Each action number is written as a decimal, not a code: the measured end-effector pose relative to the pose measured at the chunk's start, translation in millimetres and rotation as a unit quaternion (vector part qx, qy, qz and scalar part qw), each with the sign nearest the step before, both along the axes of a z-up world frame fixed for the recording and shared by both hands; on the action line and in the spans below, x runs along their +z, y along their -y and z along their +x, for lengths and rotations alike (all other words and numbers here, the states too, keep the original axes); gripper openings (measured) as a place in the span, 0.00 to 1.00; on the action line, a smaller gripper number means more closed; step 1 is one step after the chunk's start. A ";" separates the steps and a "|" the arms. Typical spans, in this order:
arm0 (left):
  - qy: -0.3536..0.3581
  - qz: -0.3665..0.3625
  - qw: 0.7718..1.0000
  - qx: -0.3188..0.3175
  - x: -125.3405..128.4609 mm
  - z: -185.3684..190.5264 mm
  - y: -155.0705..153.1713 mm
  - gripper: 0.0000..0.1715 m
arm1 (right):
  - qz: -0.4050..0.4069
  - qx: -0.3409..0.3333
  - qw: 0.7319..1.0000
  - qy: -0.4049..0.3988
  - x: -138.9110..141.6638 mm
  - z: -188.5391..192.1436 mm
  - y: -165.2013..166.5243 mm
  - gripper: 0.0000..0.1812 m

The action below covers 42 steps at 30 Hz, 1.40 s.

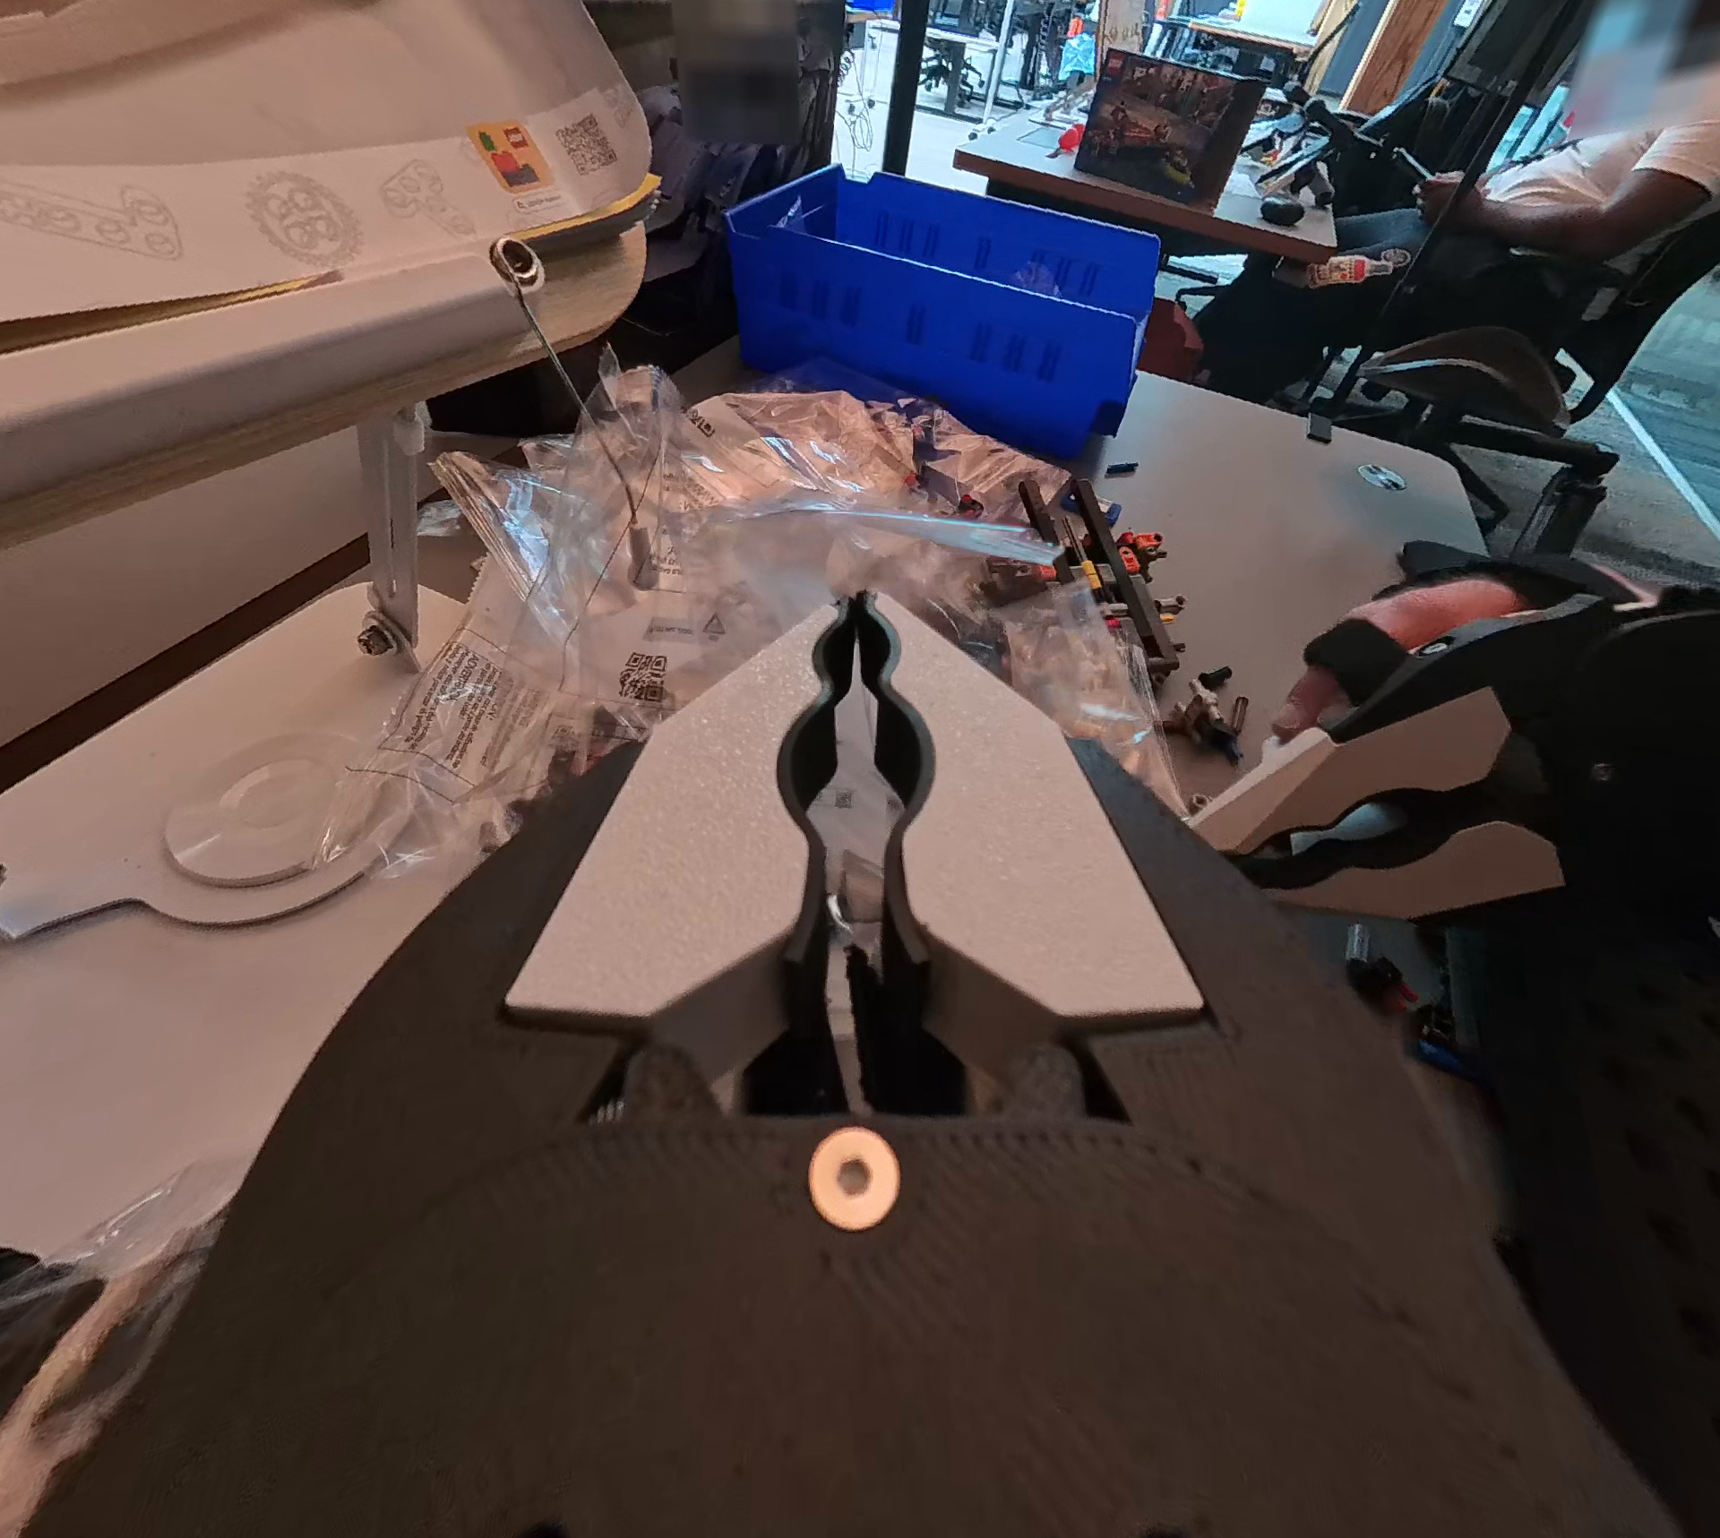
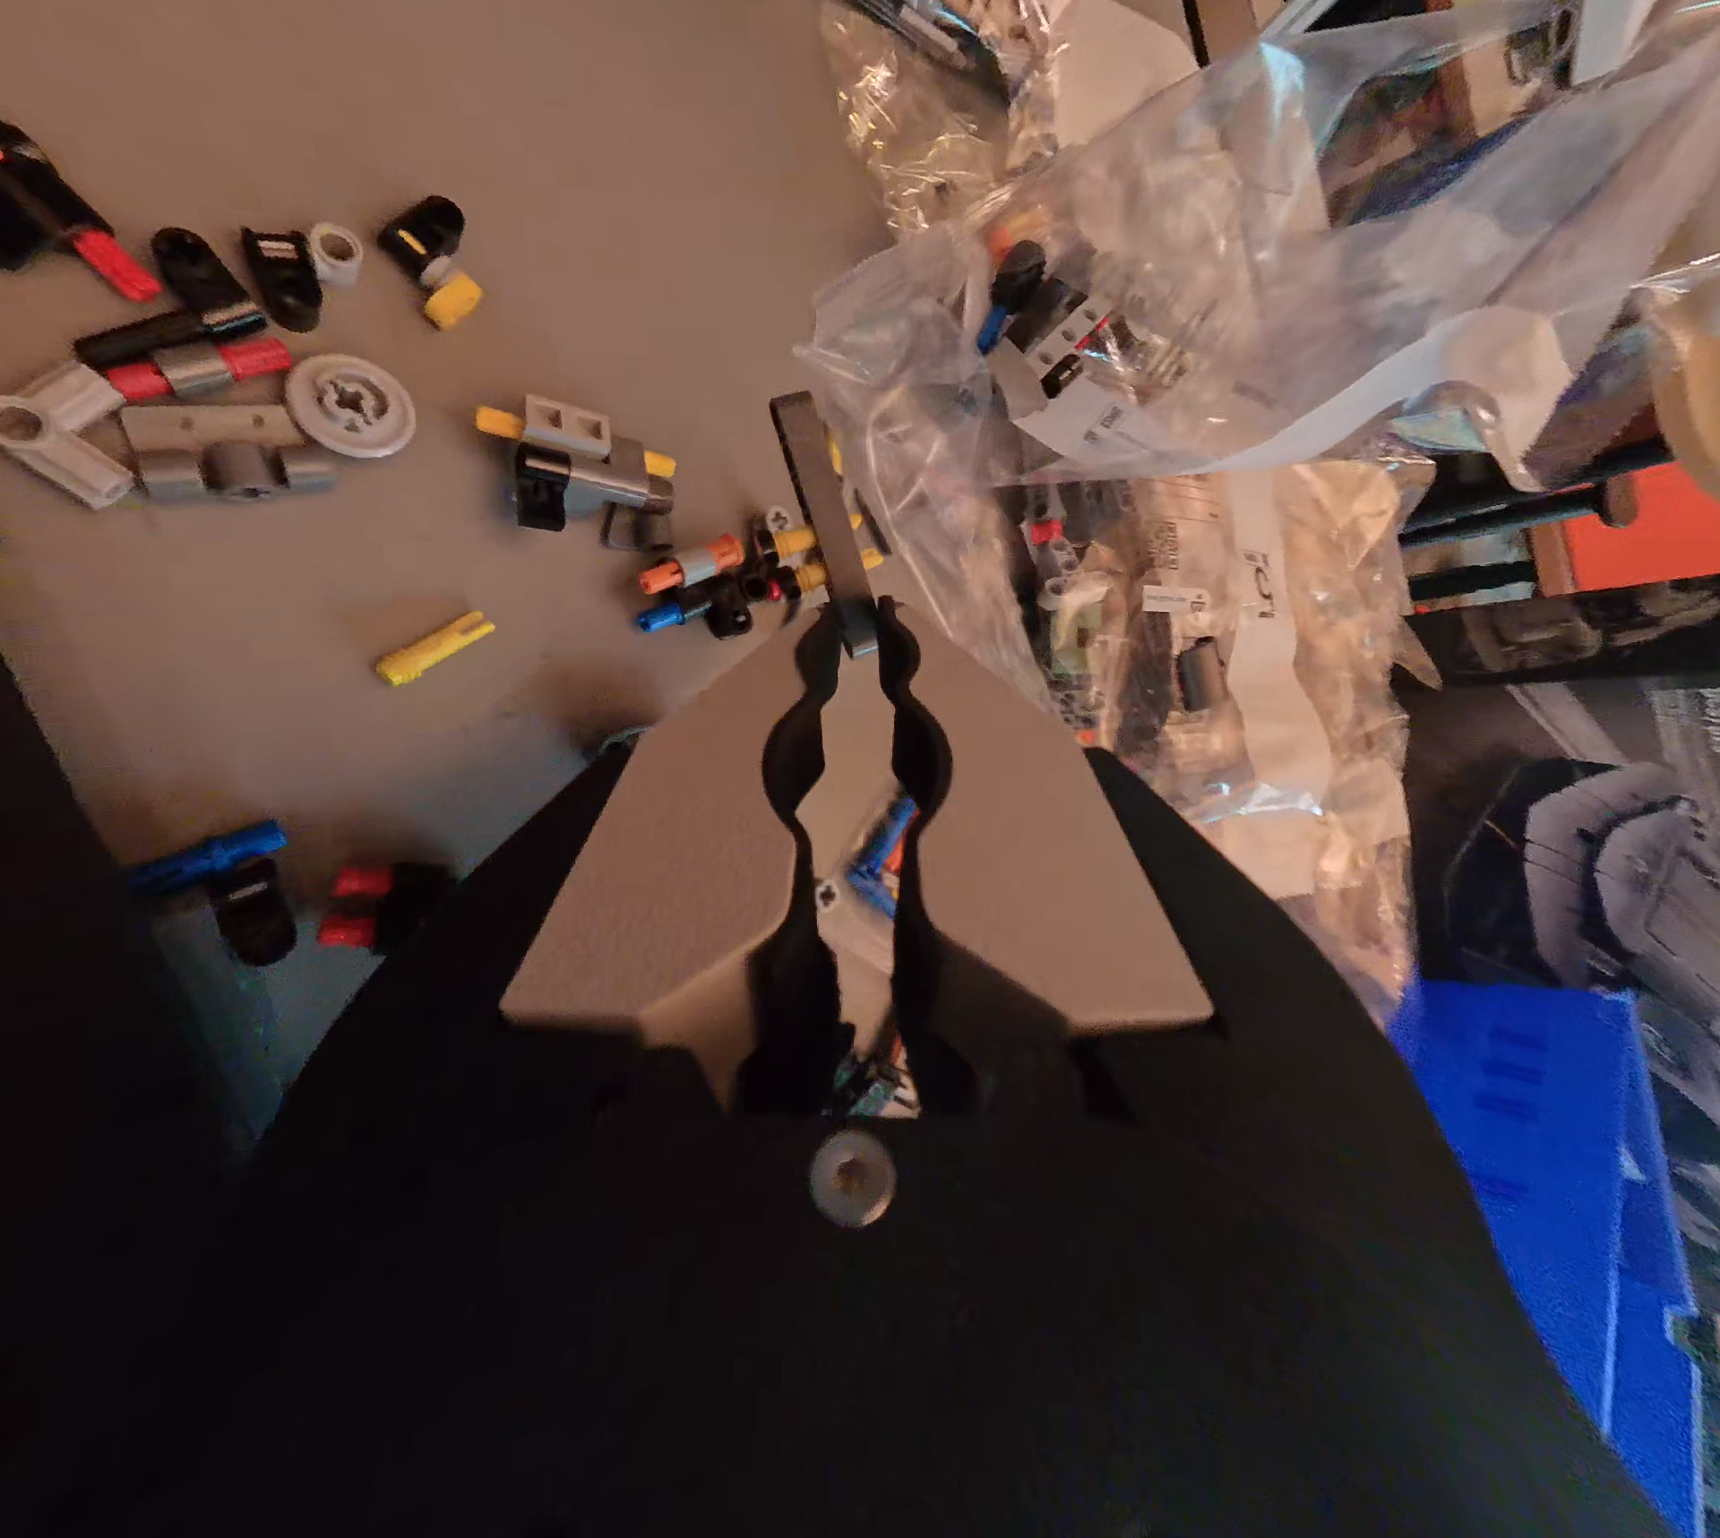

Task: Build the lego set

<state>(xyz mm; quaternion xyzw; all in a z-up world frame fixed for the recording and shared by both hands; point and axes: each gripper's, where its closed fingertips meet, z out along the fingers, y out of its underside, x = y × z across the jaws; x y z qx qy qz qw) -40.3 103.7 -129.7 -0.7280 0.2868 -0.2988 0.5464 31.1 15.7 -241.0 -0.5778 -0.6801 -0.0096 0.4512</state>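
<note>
Your left hand-held gripper (image 1: 858,609) has its fingers pressed together at the tips with nothing visible between them, poised over the heap of clear plastic bags (image 1: 596,563) on the table (image 1: 1284,525). Taking that heap as the landmark: to its left stands the white stand (image 1: 391,544) carrying the open instruction booklet (image 1: 279,125); behind it sits the blue bin (image 1: 940,302); just to its right lies the partly built black lego assembly (image 1: 1117,572), with a few loose pieces (image 1: 1205,712) near it. Farther right, your other hand-held gripper is held in a gloved hand (image 1: 1377,656).

In the right wrist view, your right hand-held gripper (image 2: 861,618) is narrowed onto the near end of a long dark grey beam (image 2: 824,507), which runs away from the fingertips. Taking that beam as the landmark: far to its left loose lego pieces lie scattered on the table (image 2: 465,51), among them a grey wheel hub (image 2: 349,404); nearer left is a grey and black sub-assembly (image 2: 577,460) and a yellow axle (image 2: 433,646); touching or just beside it on the left is a cluster of small pins (image 2: 735,572); to its right is a clear bag of parts (image 2: 1098,311).
</note>
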 end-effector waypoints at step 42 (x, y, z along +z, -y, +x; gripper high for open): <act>-0.190 0.020 0.942 -0.275 -59.2 71.5 94.1 0.19 | -0.087 0.060 0.983 -0.152 45.4 -4.0 -14.2 0.03</act>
